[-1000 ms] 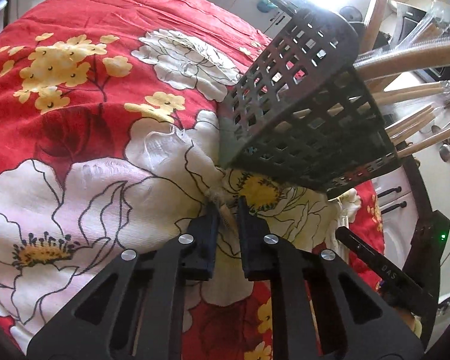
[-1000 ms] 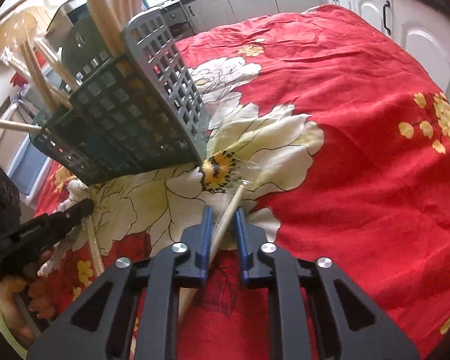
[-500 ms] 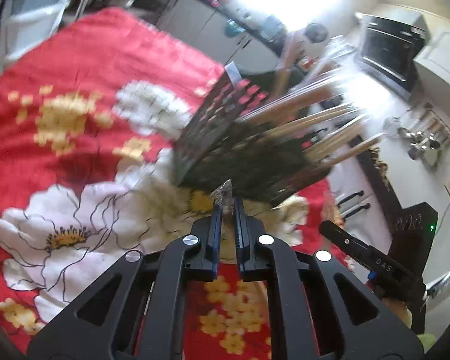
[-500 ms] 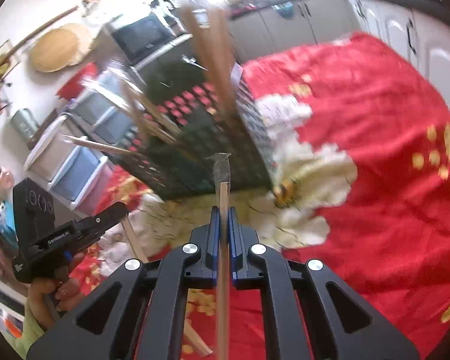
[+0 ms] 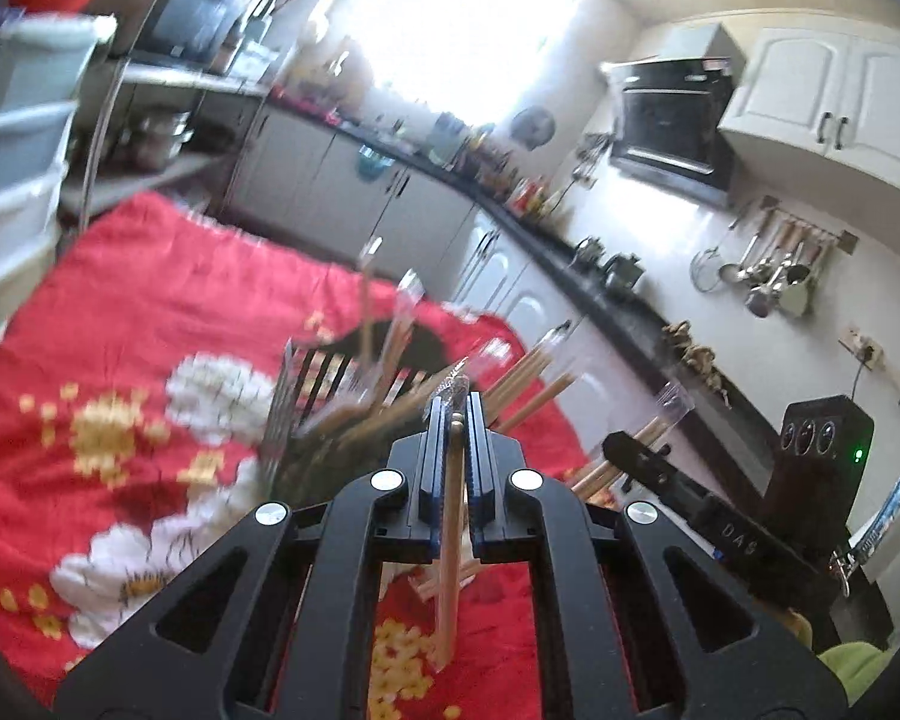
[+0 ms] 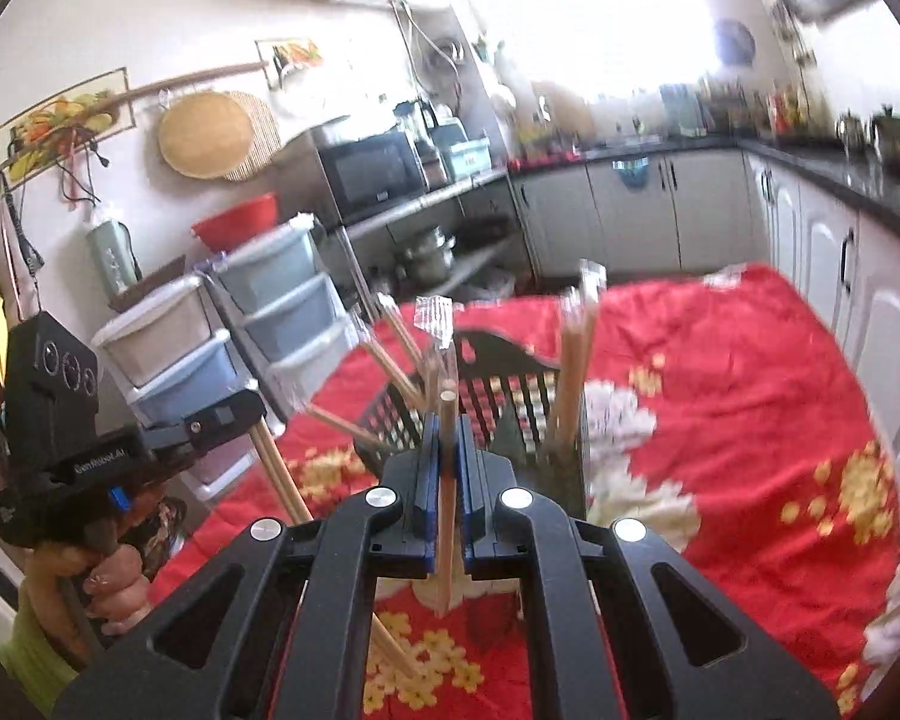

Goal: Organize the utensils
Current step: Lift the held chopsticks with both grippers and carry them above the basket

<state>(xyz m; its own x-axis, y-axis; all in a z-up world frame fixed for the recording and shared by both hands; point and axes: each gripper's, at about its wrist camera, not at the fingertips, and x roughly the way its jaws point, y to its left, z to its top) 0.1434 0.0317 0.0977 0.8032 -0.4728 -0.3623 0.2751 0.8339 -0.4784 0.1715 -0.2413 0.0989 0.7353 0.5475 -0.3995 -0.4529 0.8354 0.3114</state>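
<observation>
My left gripper clamping slim wooden chopstick, right gripper clamping another stick; dark lattice basket at twelve o'clock on red floral cloth, kitchen cabinets behind.

Wrapped wooden chopsticks stand splayed in a dark slotted basket on the floral cloth.

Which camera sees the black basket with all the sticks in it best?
The right wrist view: the black basket stands upright on the red flowered cloth with its lattice wall and arched rim in sight. The left wrist view shows it blurred, partly hidden behind the left gripper and its stick.
</observation>
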